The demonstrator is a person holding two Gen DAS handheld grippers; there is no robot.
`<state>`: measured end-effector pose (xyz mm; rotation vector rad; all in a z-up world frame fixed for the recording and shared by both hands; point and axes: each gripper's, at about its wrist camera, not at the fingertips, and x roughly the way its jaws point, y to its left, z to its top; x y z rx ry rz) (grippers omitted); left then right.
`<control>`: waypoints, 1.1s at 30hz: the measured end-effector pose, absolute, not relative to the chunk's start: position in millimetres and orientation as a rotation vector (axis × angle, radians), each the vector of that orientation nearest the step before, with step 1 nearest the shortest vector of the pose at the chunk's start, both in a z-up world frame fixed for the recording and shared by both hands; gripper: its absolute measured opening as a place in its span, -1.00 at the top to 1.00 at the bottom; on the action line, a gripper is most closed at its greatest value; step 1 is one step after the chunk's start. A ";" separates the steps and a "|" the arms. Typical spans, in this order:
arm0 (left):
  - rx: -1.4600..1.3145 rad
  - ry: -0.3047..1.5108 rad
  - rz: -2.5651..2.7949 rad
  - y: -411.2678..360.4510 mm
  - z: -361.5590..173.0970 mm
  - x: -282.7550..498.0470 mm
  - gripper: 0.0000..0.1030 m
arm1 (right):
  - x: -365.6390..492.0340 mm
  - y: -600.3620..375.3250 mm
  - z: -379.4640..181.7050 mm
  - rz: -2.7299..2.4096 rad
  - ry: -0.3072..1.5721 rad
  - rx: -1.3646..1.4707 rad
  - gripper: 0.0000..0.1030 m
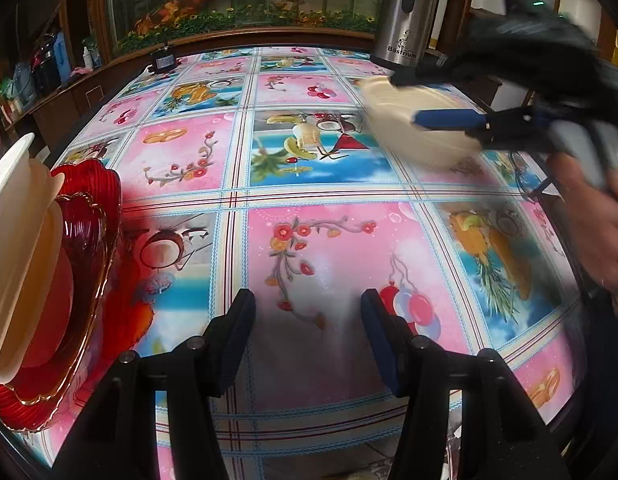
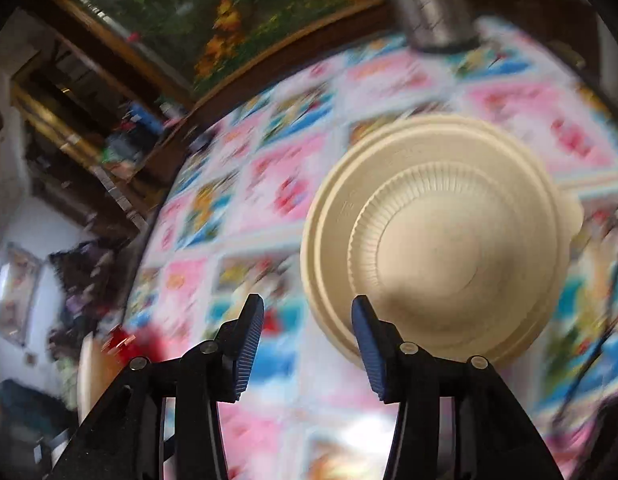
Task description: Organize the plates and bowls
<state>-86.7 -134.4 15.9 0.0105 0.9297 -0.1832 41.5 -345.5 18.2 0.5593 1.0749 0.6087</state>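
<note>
At far left, a red plate point(image 1: 89, 216) with a scalloped gold rim, lying on the table point(image 1: 309, 184) and carrying a stack of cream bowls point(image 1: 25, 248), seen edge-on at the frame border. Just right of that, low in the left wrist view, the left gripper point(image 1: 308, 340): jaws spread wide, nothing between the blue pads point(image 1: 383, 352), only the patterned tablecloth showing through the gap. Hangs over the near edge of the table, apart from the red plate.

Further right, at the back of the table, a steel flask point(image 1: 407, 12), upright. In front of it and slightly right, one more cream bowl point(image 1: 409, 136), blurred, tilted, well apart from the stack.

In the right wrist view, shows its ribbed underside point(image 2: 433, 236), sharp against a smeared background. There the right gripper point(image 2: 307, 344) also stands wide, with tablecloth visible between the fingers; right finger point(image 2: 373, 356) overlaps the bowl's lower rim, but cannot tell whether touching. Nothing pinched between the pads. At far right of the left view, a bare hand point(image 1: 597, 232) around the gripper's handle.
</note>
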 end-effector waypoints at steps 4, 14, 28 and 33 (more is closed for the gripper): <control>0.025 0.932 -0.173 -136.2 15.5 -86.4 -0.05 | 16.6 -335.1 25.8 0.886 1.047 0.700 -0.01; 0.044 0.933 -0.156 -139.0 15.3 -87.9 -0.05 | 10.7 -387.9 28.9 0.545 0.904 0.566 0.00; 0.049 0.931 -0.146 -138.7 15.1 -87.7 -0.05 | -10.1 -330.1 10.8 0.678 0.934 0.474 0.01; 0.039 0.928 -0.142 -139.5 15.0 -87.9 -0.05 | -8.7 -312.1 5.3 0.684 0.967 0.411 0.51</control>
